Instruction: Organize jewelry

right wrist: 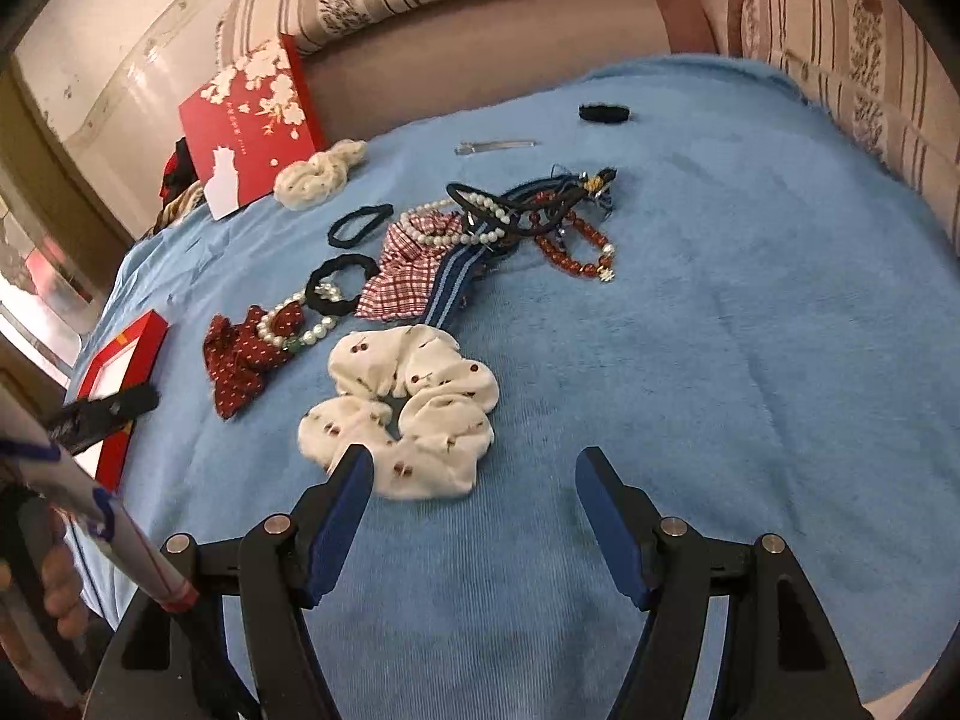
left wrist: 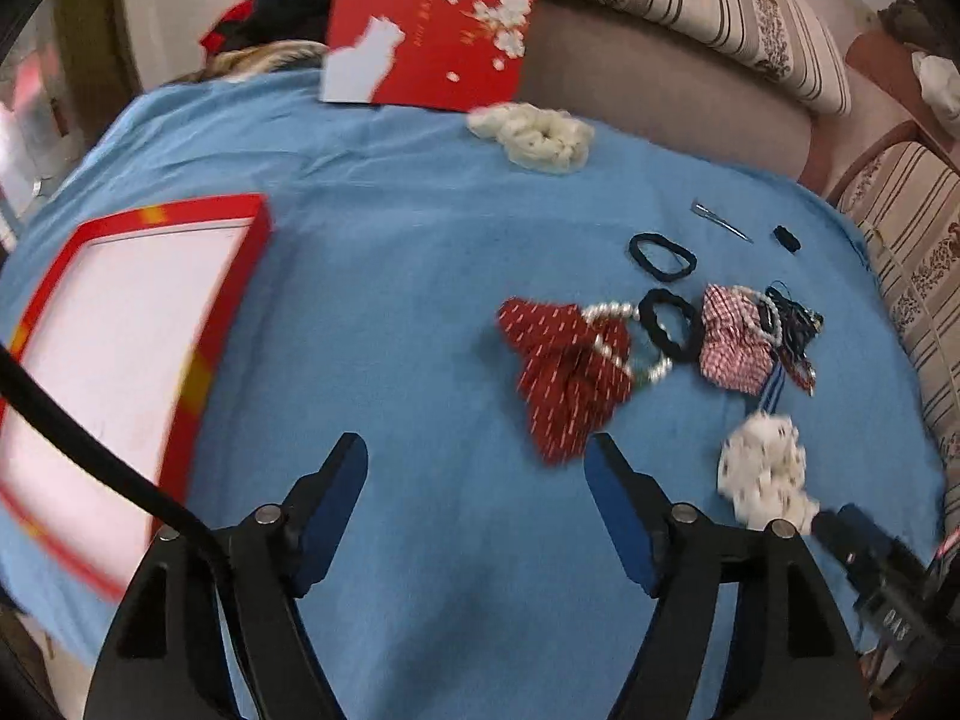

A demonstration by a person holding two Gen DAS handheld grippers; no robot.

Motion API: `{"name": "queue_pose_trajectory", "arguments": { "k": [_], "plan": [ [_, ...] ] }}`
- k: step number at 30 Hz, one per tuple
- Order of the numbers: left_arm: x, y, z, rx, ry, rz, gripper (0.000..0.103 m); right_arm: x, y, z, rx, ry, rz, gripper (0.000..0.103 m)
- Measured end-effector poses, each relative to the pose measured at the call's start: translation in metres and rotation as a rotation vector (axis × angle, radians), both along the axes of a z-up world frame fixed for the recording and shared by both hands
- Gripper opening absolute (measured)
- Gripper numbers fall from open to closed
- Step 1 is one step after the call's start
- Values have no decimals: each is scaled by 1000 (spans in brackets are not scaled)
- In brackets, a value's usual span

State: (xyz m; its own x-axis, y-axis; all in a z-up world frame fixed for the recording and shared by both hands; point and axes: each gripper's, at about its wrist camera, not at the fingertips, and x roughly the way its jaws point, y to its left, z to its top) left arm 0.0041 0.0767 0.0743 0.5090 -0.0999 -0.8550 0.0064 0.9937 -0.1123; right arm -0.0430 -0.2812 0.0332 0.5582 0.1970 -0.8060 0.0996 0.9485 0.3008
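Jewelry and hair ties lie on a blue cloth (left wrist: 390,276). A dark red dotted scrunchie (left wrist: 564,372) with a pearl bracelet (left wrist: 624,342) on it lies just ahead of my open, empty left gripper (left wrist: 480,456). An open red box (left wrist: 126,348) with a white inside sits to its left. My right gripper (right wrist: 474,468) is open and empty, its left finger at the edge of a white cherry-print scrunchie (right wrist: 414,414). Beyond lie a red checked scrunchie (right wrist: 402,276), pearls (right wrist: 444,228), a red bead bracelet (right wrist: 576,252) and black hair ties (right wrist: 342,282).
The red box lid (left wrist: 438,24) leans at the far edge next to a cream scrunchie (left wrist: 540,138). A clear hair clip (right wrist: 492,146) and a small black tie (right wrist: 603,114) lie further back. A striped sofa (right wrist: 840,60) surrounds the cloth. The left gripper shows in the right wrist view (right wrist: 102,414).
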Motion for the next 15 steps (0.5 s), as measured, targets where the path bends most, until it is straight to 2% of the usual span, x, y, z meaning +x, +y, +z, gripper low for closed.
{"name": "queue_pose_trajectory", "arguments": {
  "k": [6, 10, 11, 12, 13, 14, 15],
  "plan": [
    [48, -9, -43, -98, 121, -22, 74, 18, 4, -15, 46, 24, 13, 75],
    [57, -15, -47, -100, 107, -6, 72, 25, 14, -19, 41, 18, 37, 74],
    [57, -17, -47, -94, 114, -8, 56, 26, 16, -19, 37, 17, 43, 66],
    [56, -19, -46, -74, 120, -5, 31, 27, 19, -20, 33, 18, 51, 56],
    [56, -20, -46, -61, 127, -10, 18, 28, 22, -21, 31, 28, 64, 33],
    [55, -20, -45, -89, 150, -28, 4, 29, 25, -23, 35, 39, 74, 25],
    [53, -16, -44, -114, 162, -28, 4, 28, 26, -22, 41, 37, 79, 22]
  ]
}}
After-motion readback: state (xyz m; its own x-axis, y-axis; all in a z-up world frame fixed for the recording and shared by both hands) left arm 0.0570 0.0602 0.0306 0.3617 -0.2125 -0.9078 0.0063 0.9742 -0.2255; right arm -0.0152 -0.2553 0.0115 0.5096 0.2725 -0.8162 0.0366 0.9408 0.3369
